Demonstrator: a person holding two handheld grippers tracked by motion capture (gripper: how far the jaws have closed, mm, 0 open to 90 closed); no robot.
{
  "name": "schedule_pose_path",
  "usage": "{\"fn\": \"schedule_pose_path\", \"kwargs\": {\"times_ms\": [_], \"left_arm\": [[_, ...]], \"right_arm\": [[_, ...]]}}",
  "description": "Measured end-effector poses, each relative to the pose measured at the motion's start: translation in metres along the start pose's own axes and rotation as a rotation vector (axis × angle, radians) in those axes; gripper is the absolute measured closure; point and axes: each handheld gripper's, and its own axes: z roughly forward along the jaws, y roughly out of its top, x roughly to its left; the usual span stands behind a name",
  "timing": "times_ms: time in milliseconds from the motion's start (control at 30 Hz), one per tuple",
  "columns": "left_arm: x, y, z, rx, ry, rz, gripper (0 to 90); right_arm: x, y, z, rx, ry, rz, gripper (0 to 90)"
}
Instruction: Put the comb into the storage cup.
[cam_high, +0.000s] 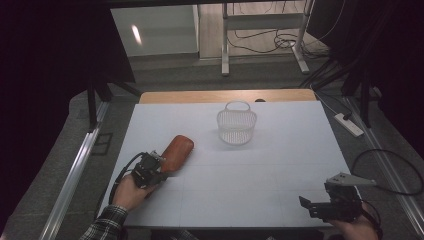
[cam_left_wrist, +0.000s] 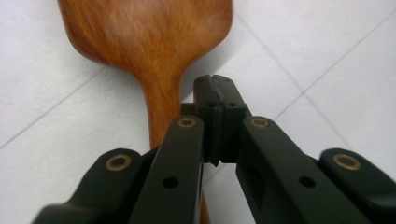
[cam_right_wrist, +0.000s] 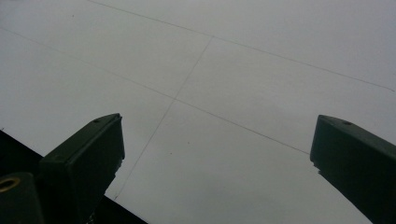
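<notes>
Reddish-brown wood marks the flat-bladed wooden spatula (cam_high: 176, 152), which lies flat on the white table (cam_high: 260, 175) with its broad blade ahead of the left gripper (cam_high: 161, 165) and its narrow handle running back beside and beneath that gripper's black fingers (cam_left_wrist: 205, 98). In the left gripper view the two fingers are pressed together tip to tip, with nothing between them; the spatula's neck (cam_left_wrist: 162, 105) sits just to the left of the closed tips, touching or nearly touching the outer side of the left finger, and I cannot tell which. The blade spreads out beyond the fingertips, slightly blurred. The right gripper (cam_high: 320, 204) rests at the near right corner of the table, well apart from the spatula, and in the right gripper view its two fingers (cam_right_wrist: 86, 161) stand wide apart over bare table surface with nothing between them. Beyond both pairs of fingers, toward the far middle of the table, stands a white plastic mesh basket with a loop handle (cam_high: 236, 123), well apart from the spatula's blade. Counted: one spatula, one basket, two grippers. No brand, label or readable writing shows on the spatula, the basket or the grippers.
</notes>
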Motion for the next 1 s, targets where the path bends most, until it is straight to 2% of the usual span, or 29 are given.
{"fn": "schedule_pose_path", "kwargs": {"times_ms": [233,367,500,533,567,600,633,733,800,867,967,1000], "left_arm": [[-0.011,0.003,-0.024,-0.071,0.037,0.016,88.0],[-0.01,0.003,-0.028,-0.073,0.046,0.01,84.2],[-0.005,0.003,-0.029,-0.067,0.062,-0.017,71.4],[-0.003,0.002,-0.029,-0.066,0.071,-0.027,71.4],[-0.002,0.002,-0.03,-0.066,0.073,-0.03,64.3],[0.0,0.001,-0.031,-0.067,0.079,-0.035,62.4],[0.001,0.0,-0.031,-0.069,0.084,-0.038,52.7],[0.005,-0.003,-0.031,-0.074,0.1,-0.044,45.5],[0.007,-0.003,-0.031,-0.081,0.098,-0.052,38.0],[0.009,-0.004,-0.031,-0.084,0.094,-0.063,35.3],[0.013,-0.005,-0.031,-0.085,0.088,-0.078,21.7],[0.013,-0.005,-0.031,-0.083,0.087,-0.083,21.7]], "right_arm": [[0.0,0.0,0.001,0.006,-0.001,0.005,3.3],[0.0,0.0,0.001,0.006,-0.001,0.005,3.4],[-0.001,0.0,0.001,0.004,0.001,0.007,3.5],[-0.001,0.0,0.001,0.004,0.001,0.007,3.5],[-0.001,0.0,0.001,0.004,0.001,0.009,3.5],[-0.001,0.0,0.001,0.004,0.001,0.009,3.5],[-0.001,0.0,0.001,0.004,0.001,0.01,3.6],[-0.001,0.0,0.001,0.004,0.001,0.01,3.6],[-0.001,0.0,0.001,0.004,0.001,0.01,3.6],[-0.001,0.0,0.001,0.004,0.001,0.011,3.6],[-0.001,0.0,0.0,0.003,0.001,0.01,3.6],[-0.001,0.0,0.0,0.003,0.001,0.01,3.6]]}}
